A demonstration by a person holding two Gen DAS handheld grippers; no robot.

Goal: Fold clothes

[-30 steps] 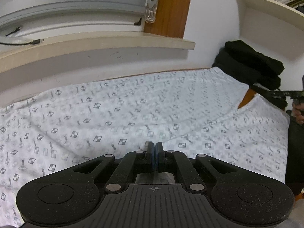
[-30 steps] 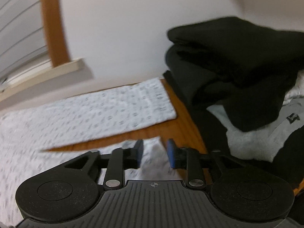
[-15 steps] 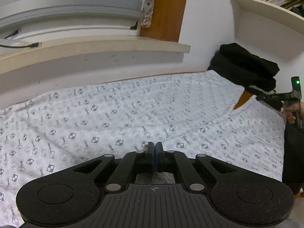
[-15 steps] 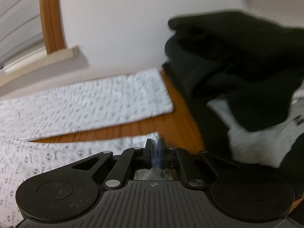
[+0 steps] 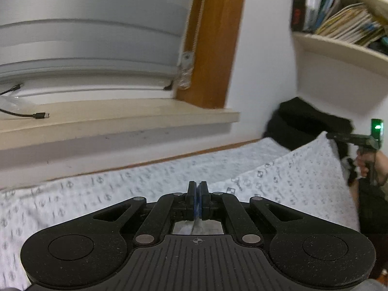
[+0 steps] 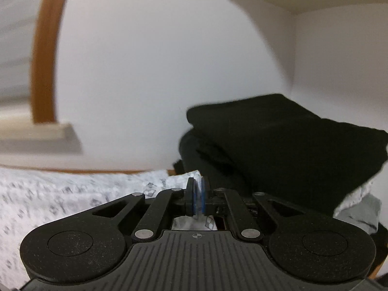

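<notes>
Beneath the windowsill, our left gripper and right gripper each pinch the white patterned garment with jaws closed.

**Both grippers clamped**

Left gripper: jaws pressed together, pinching patterned white fabric. Right gripper: jaws likewise closed on a fabric edge, raised at the far right, gripped by a hand.

Soft even indoor light; motion blur throughout, heavier in right view; strong fisheye edge curving.
</notes>
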